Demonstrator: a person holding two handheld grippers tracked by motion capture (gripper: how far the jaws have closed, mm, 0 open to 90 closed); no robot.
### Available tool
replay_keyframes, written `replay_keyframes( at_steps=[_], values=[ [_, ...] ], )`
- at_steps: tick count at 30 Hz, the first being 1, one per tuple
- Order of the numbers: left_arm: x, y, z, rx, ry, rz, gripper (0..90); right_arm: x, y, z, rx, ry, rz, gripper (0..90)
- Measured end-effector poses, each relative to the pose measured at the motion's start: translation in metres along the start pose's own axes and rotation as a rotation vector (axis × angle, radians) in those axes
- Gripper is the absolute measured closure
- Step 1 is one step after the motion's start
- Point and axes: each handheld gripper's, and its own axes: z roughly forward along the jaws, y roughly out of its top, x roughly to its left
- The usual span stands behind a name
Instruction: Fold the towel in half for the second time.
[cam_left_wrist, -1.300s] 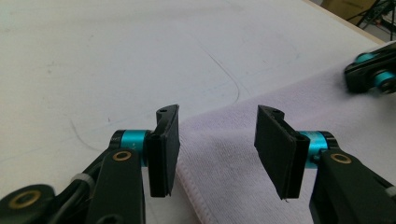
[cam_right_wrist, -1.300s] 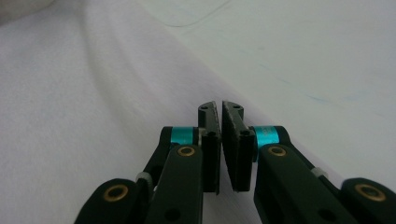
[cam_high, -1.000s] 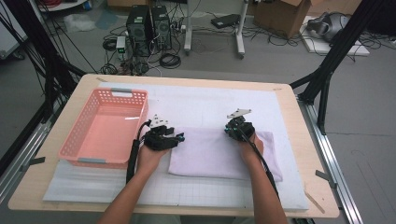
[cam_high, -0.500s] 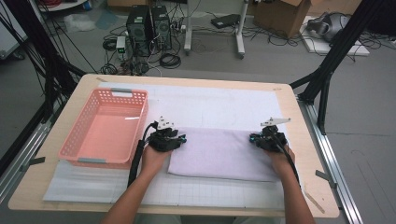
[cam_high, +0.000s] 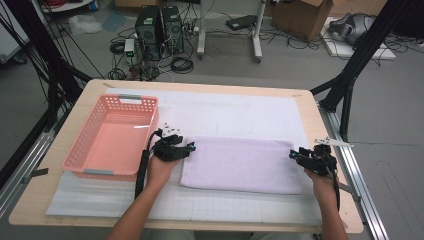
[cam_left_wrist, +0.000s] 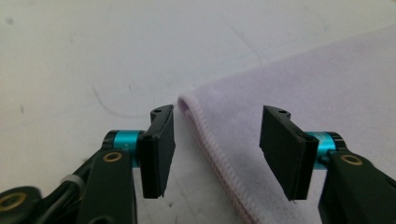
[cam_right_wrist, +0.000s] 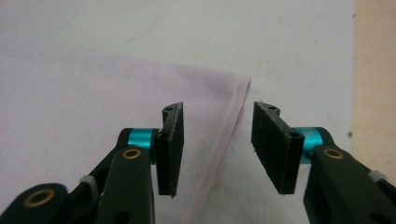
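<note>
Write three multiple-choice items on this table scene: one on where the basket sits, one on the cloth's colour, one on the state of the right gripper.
1. Where is the basket?
A. Left of the cloth
B. On the cloth
C. On the floor

2. What colour is the cloth?
A. Dark green
B. Pale lilac
C. Black

3. How is the right gripper?
A. Shut on the basket
B. Open over the cloth's edge
C. Lifting the cloth clear of the table

Answers:
1. A: in the high view it stands on the table beyond the cloth's left end.
2. B: both gripper views show lilac fabric.
3. B: the jaws have just been opening and stand apart, with the cloth lying flat beneath them.
</note>
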Motion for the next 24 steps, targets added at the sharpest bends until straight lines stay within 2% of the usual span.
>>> replay_keyframes(
  at_steps=[2,4,5,6,7,8,9,10,11,12,13,14,16,18,19,21,22,24],
  values=[
    [0.001,-0.002,0.003,0.036,-0.020,-0.031,42.8,0.001,-0.006,0.001,0.040,0.038,0.009,46.6],
    [-0.002,-0.004,0.005,0.040,-0.020,-0.016,41.8,0.004,-0.013,0.004,0.085,0.048,-0.002,46.8],
    [-0.002,-0.005,0.005,0.035,-0.022,-0.012,43.5,0.005,-0.016,0.006,0.092,0.059,-0.006,46.2],
    [-0.003,-0.005,0.005,0.032,-0.023,-0.012,46.2,0.007,-0.019,0.005,0.071,0.047,-0.008,47.6],
    [-0.004,-0.006,0.004,0.035,-0.027,-0.008,49.7,0.008,-0.021,0.005,0.060,0.045,-0.006,51.0],
    [-0.006,-0.007,0.004,0.038,-0.031,-0.004,57.7,0.008,-0.022,0.006,0.050,0.054,-0.005,56.2],
    [-0.010,-0.008,0.003,0.037,-0.020,0.014,64.5,0.008,-0.023,0.007,0.043,0.058,-0.007,57.9],
    [-0.014,-0.008,0.003,0.036,-0.036,0.027,73.0,0.008,-0.023,0.007,0.043,0.062,-0.010,59.6],
    [-0.017,-0.008,0.003,0.036,-0.014,0.026,79.4,0.008,-0.023,0.007,0.043,0.067,-0.004,62.8],
    [-0.018,-0.008,0.003,0.037,-0.008,0.017,80.5,0.007,-0.023,0.007,0.046,0.086,-0.007,72.5],
    [-0.017,-0.008,0.004,0.032,-0.010,-0.009,81.3,0.008,-0.022,0.008,0.052,0.116,0.000,75.6],
    [-0.014,-0.008,0.004,0.028,-0.012,-0.031,82.0,0.010,-0.022,0.009,0.055,0.112,-0.014,78.6],
    [-0.011,-0.005,0.001,-0.011,0.013,-0.049,83.0,0.010,-0.020,0.008,0.062,0.121,-0.034,81.2],
    [-0.009,0.000,-0.001,-0.058,0.016,-0.073,83.4,0.003,-0.019,0.006,0.036,0.137,0.008,82.0],
    [-0.009,0.003,-0.002,-0.074,0.019,-0.064,83.5,0.001,-0.018,0.005,0.010,0.136,0.026,82.2],
    [-0.009,0.010,-0.002,-0.085,0.028,-0.051,83.5,0.003,-0.014,0.004,-0.037,0.100,0.023,82.2],
    [-0.008,0.013,-0.002,-0.101,0.039,-0.051,83.5,0.005,-0.011,0.004,-0.048,0.080,0.004,82.3],
    [-0.004,0.014,-0.001,-0.103,0.044,-0.068,83.4,0.008,-0.006,0.009,-0.050,0.070,0.003,82.1]
  ],
)
